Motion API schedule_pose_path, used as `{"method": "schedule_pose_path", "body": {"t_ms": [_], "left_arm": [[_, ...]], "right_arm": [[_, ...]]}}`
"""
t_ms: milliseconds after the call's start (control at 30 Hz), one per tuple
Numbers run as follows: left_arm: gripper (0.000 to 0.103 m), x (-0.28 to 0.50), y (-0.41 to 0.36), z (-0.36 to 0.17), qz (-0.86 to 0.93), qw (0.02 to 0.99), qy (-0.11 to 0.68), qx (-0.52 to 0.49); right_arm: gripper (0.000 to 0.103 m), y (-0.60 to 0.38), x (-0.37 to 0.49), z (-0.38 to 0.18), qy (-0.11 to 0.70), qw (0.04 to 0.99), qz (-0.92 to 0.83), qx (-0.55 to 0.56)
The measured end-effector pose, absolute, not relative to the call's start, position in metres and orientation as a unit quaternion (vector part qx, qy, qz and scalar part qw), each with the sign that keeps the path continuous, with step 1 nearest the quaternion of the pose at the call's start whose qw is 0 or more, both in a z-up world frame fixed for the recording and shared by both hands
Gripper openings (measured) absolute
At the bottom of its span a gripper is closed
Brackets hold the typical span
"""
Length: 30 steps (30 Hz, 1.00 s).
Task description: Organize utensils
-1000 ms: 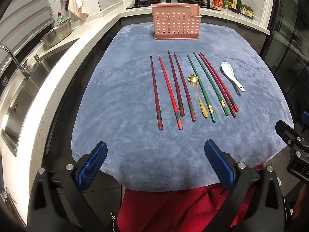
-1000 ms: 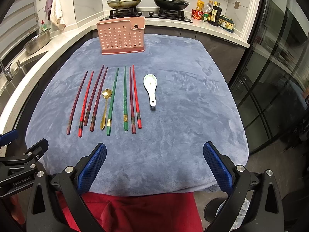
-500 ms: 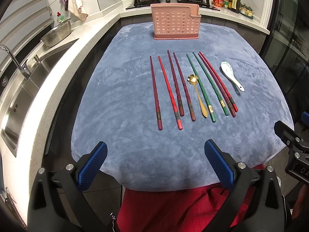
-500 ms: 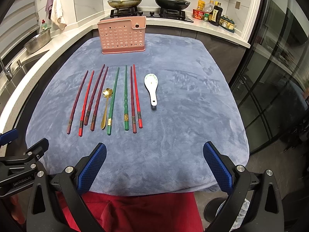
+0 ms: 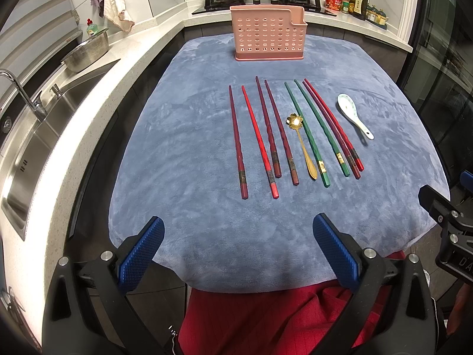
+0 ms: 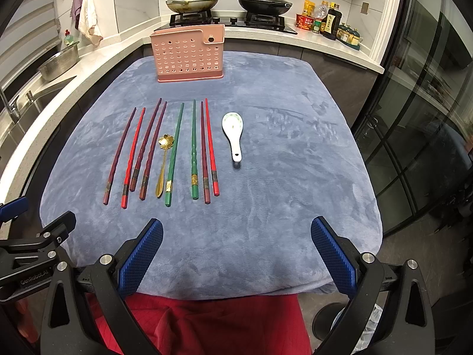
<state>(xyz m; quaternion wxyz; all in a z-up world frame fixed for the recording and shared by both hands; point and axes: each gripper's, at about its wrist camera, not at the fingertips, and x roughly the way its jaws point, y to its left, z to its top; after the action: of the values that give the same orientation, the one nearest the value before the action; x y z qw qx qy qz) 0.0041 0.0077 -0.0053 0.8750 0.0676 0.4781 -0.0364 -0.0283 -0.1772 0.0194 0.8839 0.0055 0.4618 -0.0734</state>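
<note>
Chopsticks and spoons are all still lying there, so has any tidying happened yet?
Nothing looks done yet. The pink holder shows no utensils inside. Nothing is in hand: the left hand-held gripper and right hand-held gripper are both open, back at the near edge of the blue cloth. Left: the chopsticks, gold spoon and white spoon, all lying flat.

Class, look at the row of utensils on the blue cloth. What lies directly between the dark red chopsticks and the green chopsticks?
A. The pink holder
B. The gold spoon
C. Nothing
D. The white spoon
B. The gold spoon lies between a dark red chopstick and a green chopstick; the white spoon lies at the right end of the row.
</note>
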Motion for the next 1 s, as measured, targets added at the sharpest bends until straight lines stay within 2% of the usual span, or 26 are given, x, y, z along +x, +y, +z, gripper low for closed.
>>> {"method": "schedule_pose_path", "body": {"t_ms": [1000], "left_arm": [[0.096,0.0044,0.0031,-0.0064,-0.035,0.873,0.481,0.064]], "right_arm": [[0.096,-0.1778,-0.0283,0.019,0.462,0.884,-0.073,0.007]]}}
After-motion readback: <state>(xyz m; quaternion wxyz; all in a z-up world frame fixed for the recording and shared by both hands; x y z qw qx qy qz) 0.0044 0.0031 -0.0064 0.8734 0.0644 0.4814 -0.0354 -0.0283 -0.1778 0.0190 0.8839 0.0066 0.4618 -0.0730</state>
